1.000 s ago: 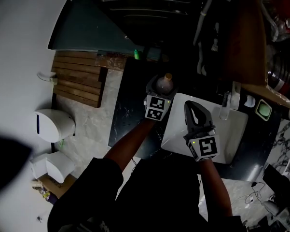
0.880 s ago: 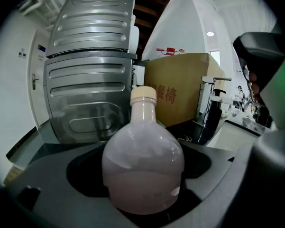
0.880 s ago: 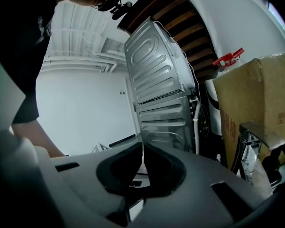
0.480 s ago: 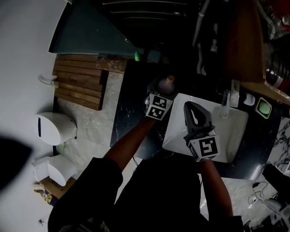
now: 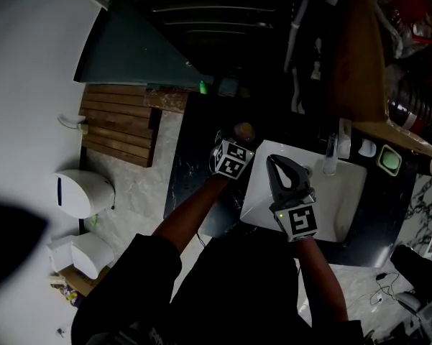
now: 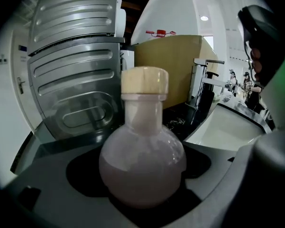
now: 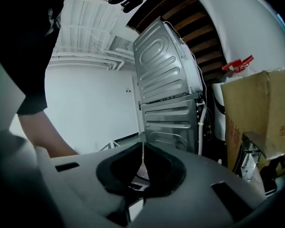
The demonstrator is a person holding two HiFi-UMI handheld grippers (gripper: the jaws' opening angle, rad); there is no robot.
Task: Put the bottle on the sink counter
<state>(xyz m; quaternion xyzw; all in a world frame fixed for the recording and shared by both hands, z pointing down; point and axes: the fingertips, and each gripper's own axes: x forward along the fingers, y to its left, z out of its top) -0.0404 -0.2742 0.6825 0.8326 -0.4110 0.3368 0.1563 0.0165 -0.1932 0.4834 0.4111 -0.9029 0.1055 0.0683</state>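
A round-bellied bottle [image 6: 142, 160] with pale pinkish liquid and a tan cap stands upright between the jaws of my left gripper [image 5: 239, 139], which is shut on its belly. In the head view the bottle [image 5: 244, 131] is over the dark sink counter [image 5: 190, 167], just left of the white sink [image 5: 352, 192]. Whether its base touches the counter is hidden. My right gripper [image 5: 278, 165] hovers over the sink's left part. Its jaws [image 7: 142, 167] are shut, with nothing between them.
A faucet [image 5: 330, 153] rises at the sink's far edge. A ribbed metal appliance [image 6: 71, 70] and a cardboard box [image 6: 173, 63] stand behind the counter. A wooden slatted mat [image 5: 118, 124] and a white bin [image 5: 79, 191] lie on the floor at the left.
The left gripper has carried the bottle a little lower and nearer over the counter. The right gripper has shifted slightly left over the sink, still shut.
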